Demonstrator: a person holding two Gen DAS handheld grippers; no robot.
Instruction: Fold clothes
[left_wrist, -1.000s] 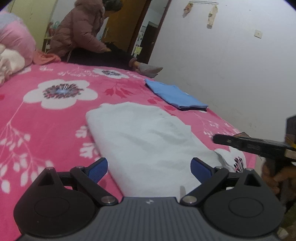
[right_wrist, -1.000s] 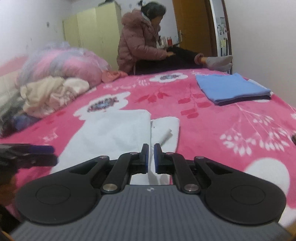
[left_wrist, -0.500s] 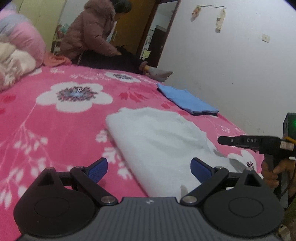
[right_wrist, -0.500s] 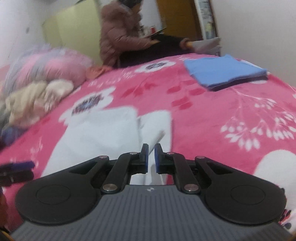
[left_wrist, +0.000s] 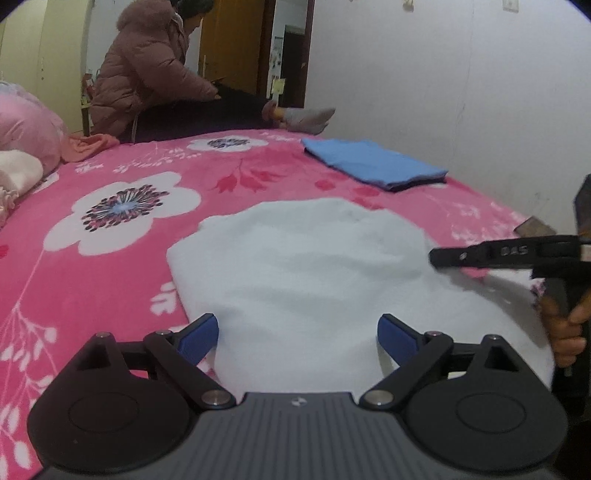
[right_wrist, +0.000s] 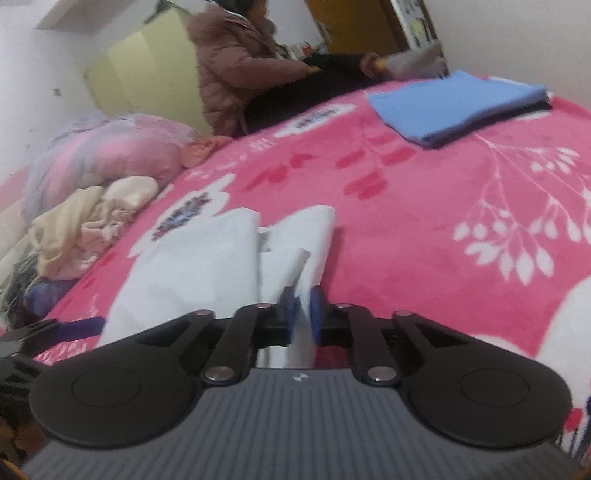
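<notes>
On the bed's pink flowered blanket (left_wrist: 122, 258), a white garment (left_wrist: 314, 273) lies partly folded, spread in front of both tongs. In the left wrist view the left tongs (left_wrist: 297, 334) stand wide apart with nothing between their blue pads (left_wrist: 199, 332), poised at the garment's near edge at 6 o'clock. The right tongs (right_wrist: 302, 308) are clamped on a strip of the white garment (right_wrist: 207, 266); the cloth runs up between the pads toward 12 o'clock. From the left wrist view the right tongs reach in from 3 o'clock, with the right hand (left_wrist: 565, 325) gripping the handle. A folded blue cloth (left_wrist: 373, 164) rests well apart from the garment, toward 1 o'clock. A heap of pale clothes (right_wrist: 88, 229) lies at 9 o'clock in the right wrist view beside a pink pillow (right_wrist: 110, 155). A person in a padded jacket (left_wrist: 147, 77) sits at the bed's far edge.
</notes>
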